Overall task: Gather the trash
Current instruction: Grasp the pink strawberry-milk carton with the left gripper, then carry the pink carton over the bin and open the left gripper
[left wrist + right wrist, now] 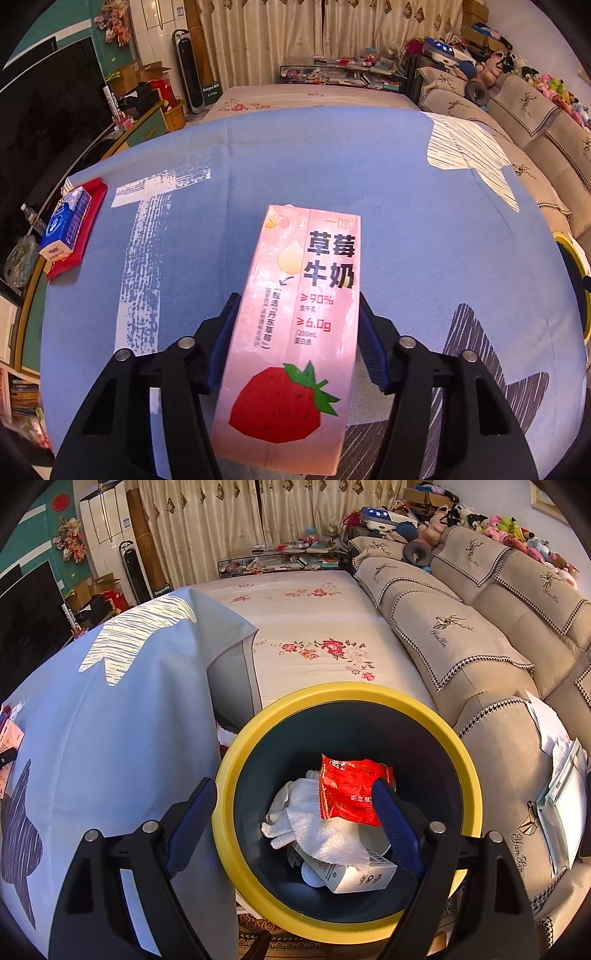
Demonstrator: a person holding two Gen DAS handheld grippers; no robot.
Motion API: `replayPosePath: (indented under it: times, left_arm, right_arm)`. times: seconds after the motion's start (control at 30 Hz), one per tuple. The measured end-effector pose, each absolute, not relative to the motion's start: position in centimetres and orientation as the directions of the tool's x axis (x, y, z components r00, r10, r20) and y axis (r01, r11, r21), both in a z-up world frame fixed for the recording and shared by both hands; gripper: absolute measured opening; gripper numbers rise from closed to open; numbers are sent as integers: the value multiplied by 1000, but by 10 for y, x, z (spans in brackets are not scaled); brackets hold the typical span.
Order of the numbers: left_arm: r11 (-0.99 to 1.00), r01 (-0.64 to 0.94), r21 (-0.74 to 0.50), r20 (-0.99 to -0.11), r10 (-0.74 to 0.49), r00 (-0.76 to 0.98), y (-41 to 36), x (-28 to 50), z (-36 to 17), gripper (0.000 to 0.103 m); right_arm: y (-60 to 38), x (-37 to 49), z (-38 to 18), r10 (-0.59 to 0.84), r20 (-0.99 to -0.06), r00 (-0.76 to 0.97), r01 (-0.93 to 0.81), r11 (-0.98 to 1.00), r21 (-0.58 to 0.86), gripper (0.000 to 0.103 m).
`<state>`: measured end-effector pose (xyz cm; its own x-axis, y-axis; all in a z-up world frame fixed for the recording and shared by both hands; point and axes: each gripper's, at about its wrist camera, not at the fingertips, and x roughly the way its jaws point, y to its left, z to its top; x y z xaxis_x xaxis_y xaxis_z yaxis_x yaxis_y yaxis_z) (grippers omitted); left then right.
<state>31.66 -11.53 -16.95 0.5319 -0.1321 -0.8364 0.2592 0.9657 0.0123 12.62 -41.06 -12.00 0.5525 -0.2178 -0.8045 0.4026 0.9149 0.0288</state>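
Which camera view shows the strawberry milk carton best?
The left wrist view shows the strawberry milk carton best: it fills the centre, its label readable, between the left gripper's blue fingers. The right wrist view catches only a pink sliver at its left edge, probably the carton.

Beige sofa (480, 635), patterned curtains (207, 520), dark television (44, 122).

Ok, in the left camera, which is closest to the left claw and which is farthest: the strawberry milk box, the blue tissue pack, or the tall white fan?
1. Strawberry milk box: right between the left claw's fingers.
2. Blue tissue pack: far left on the tablecloth edge.
3. Tall white fan: standing way back by the curtains.
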Motion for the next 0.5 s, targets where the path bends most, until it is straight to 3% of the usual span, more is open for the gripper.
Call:
replayPosePath:
  times: [0.1,0.5]
  left_arm:
    - [966,257,4,-837,-138,530,-112,317,-168,50]
    - [939,342,18,-762,-209,613,-132,270,-115,50]
  right_arm:
    - [-409,123,-119,-218,-801,557,401,915,31,81]
    - [-405,86,-107,-243,-773,586,416,909,29,81]
